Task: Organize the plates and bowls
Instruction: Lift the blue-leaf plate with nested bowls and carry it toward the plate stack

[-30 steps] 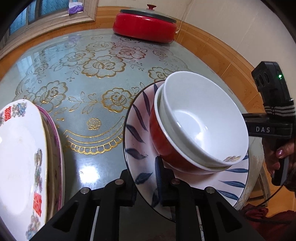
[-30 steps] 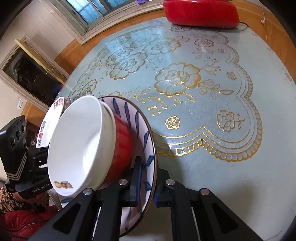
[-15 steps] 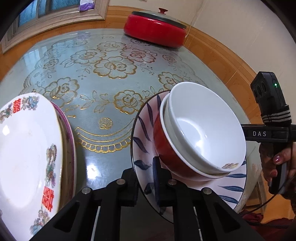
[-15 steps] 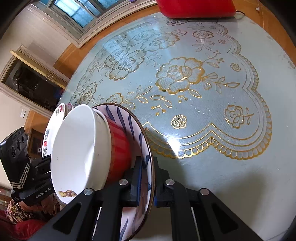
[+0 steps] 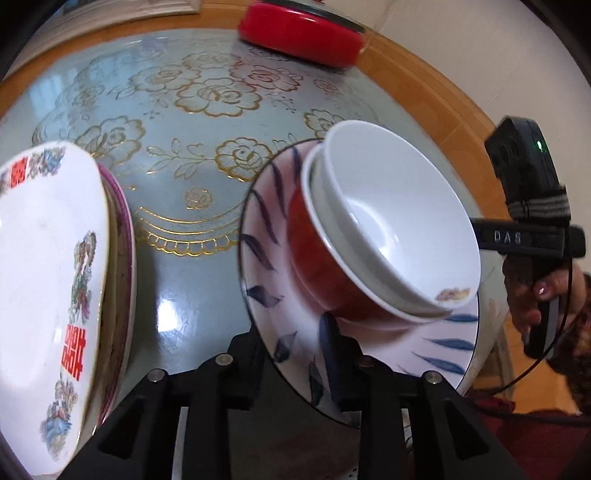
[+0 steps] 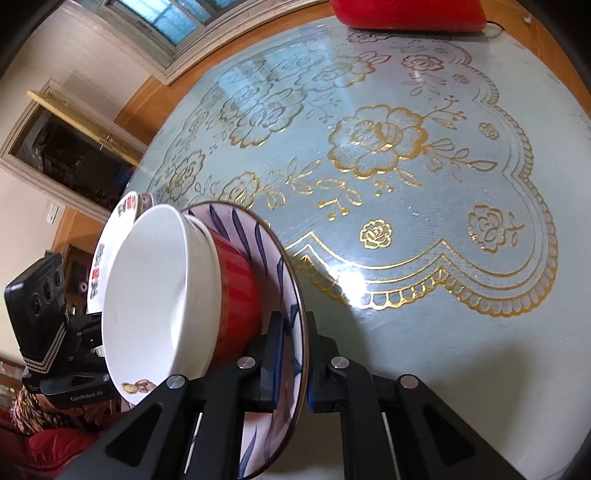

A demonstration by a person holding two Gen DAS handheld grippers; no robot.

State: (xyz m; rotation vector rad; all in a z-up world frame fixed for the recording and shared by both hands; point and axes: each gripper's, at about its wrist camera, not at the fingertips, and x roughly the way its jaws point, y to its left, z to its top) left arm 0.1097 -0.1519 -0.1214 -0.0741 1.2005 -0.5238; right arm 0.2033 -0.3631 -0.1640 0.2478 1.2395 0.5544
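A blue-leaf plate (image 5: 266, 258) carries a red bowl (image 5: 314, 258) with a white bowl (image 5: 391, 221) nested in it. My left gripper (image 5: 291, 343) is shut on the plate's near rim. My right gripper (image 6: 295, 350) is shut on the plate's opposite rim (image 6: 291, 280); the red bowl (image 6: 236, 295) and white bowl (image 6: 155, 295) show there too. The stack is held tilted above the table. A stack of white flowered plates (image 5: 44, 277) stands at the left of the left wrist view and shows behind the bowls in the right wrist view (image 6: 110, 229).
A round table with a blue-grey gold-flowered cloth (image 5: 184, 110) lies below. A red lidded pot (image 5: 303, 33) sits at its far edge, also in the right wrist view (image 6: 406, 14). A wooden rim (image 5: 424, 85) borders the table.
Both grippers have carried the plate with the two bowls leftward, closer to the flowered plate stack, which now looms larger at the left.
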